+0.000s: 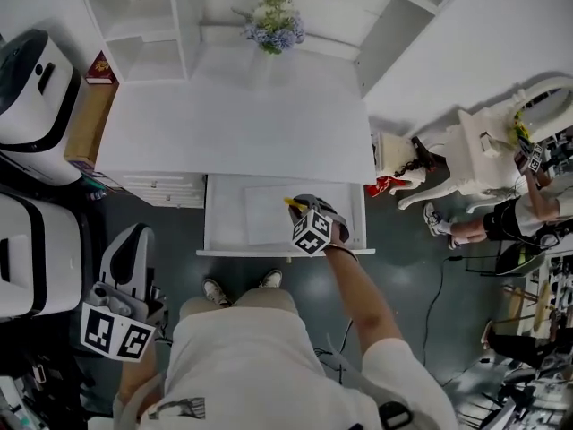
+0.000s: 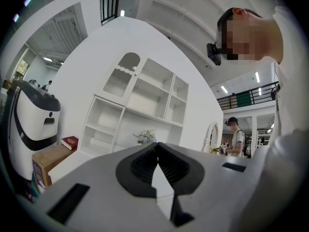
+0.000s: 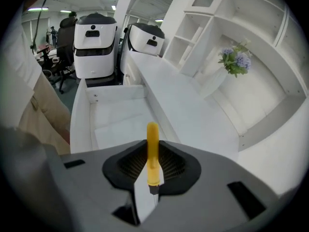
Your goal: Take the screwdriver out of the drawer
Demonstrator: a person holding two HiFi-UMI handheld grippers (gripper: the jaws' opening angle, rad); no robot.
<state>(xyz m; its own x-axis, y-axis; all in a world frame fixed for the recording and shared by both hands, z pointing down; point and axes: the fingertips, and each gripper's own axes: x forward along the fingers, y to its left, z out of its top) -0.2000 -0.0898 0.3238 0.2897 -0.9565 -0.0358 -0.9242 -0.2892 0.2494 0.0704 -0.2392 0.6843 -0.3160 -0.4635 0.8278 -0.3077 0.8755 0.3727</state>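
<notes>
My right gripper (image 1: 300, 206) hangs above the open white drawer (image 1: 224, 238), shut on the yellow-handled screwdriver (image 3: 152, 151). The handle sticks out past the jaw tips, and the dark shaft runs back between the pads. In the head view the screwdriver's yellow handle (image 1: 293, 203) pokes out to the left of the gripper. The drawer (image 3: 82, 129) lies below with a white sheet (image 3: 120, 129) on its floor. My left gripper (image 2: 157, 151) is held low at my left side, pointing level at the white cabinet, jaws shut and empty. In the head view only its body (image 1: 125, 276) and marker cube show.
A white cabinet top (image 1: 233, 124) runs behind the drawer, with shelves (image 1: 134, 12) and a flower vase (image 1: 273, 25) at the back. Two white machines (image 1: 27, 106) stand at the left beside a cardboard box (image 1: 89, 119). A white chair (image 1: 483, 150) and a person's legs (image 1: 483, 218) are at the right.
</notes>
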